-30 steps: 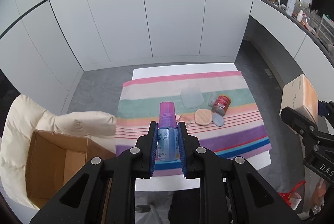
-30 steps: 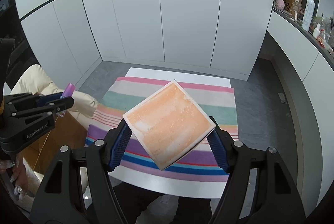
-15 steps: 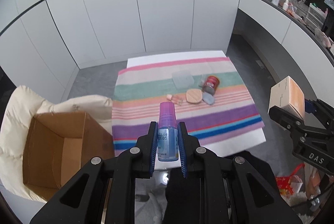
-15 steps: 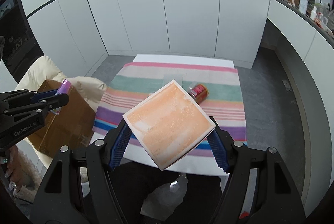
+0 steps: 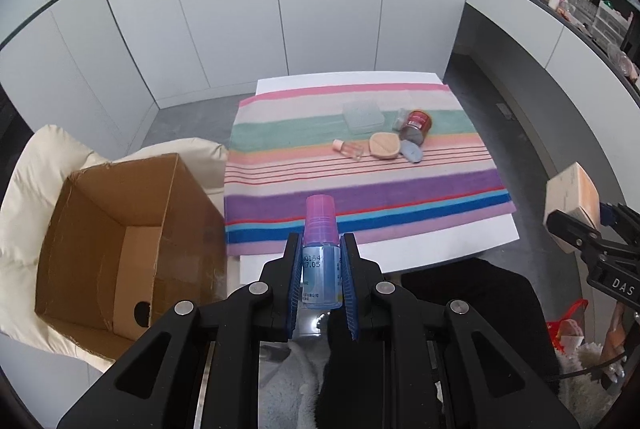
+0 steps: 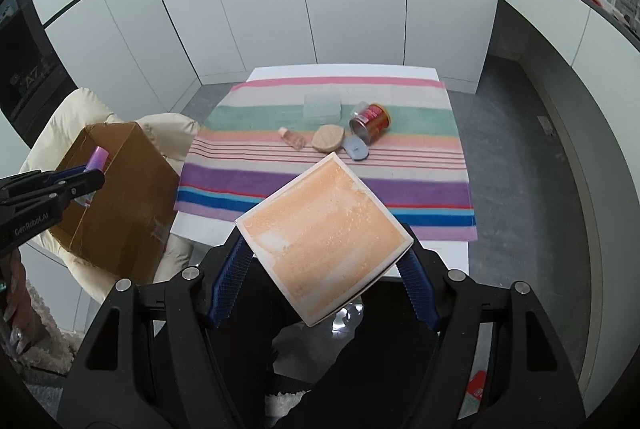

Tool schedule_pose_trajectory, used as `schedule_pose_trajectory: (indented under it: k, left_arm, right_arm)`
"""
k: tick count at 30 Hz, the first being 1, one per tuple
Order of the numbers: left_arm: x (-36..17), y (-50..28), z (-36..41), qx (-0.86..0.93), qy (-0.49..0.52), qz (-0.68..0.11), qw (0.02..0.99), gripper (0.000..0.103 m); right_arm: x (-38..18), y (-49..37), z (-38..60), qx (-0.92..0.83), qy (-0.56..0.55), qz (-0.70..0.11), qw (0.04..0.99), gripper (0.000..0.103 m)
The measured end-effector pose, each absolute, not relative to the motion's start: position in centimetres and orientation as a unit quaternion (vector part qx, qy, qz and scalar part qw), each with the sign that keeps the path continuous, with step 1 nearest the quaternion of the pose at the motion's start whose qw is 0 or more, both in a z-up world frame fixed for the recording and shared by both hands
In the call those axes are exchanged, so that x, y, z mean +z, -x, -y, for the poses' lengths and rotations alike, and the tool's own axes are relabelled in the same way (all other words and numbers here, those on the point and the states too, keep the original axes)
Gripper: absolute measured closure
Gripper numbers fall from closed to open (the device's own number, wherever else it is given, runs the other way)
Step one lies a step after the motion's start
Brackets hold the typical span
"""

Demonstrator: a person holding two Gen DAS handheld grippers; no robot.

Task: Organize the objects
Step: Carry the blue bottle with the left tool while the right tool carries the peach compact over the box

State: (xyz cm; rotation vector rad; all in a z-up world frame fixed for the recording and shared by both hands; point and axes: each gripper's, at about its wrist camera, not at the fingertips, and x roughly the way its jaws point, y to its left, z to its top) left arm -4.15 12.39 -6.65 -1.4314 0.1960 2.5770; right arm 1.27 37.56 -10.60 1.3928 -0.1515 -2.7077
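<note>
My left claw held the bottle upright; the box lay open to its left, nearer than my right claw, which gripped the carton

**Legible markings**

- Clear blue bottle with pink cap: printed "164" above "27.05"; smaller print below unreadable.
- Black left gripper: "GenRobot.AI" on its body.
- Black right gripper: "DAS", partly cut off.

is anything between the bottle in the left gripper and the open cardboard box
Nothing visible. The bottle is clamped in the left gripper, and the box sits open-topped to its left with no object between them.
</note>
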Motion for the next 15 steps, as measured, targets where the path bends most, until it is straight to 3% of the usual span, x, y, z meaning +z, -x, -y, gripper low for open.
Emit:
schedule_pose_trajectory:
  k: [15]
  left_arm:
    - [-7.3,5.1,-10.5,0.865,0.492,-0.051,0.089,0.084]
  right_arm:
    - [-9.8,-0.3,-36.2,-0.889,-0.454,0.032,0.050,0.030]
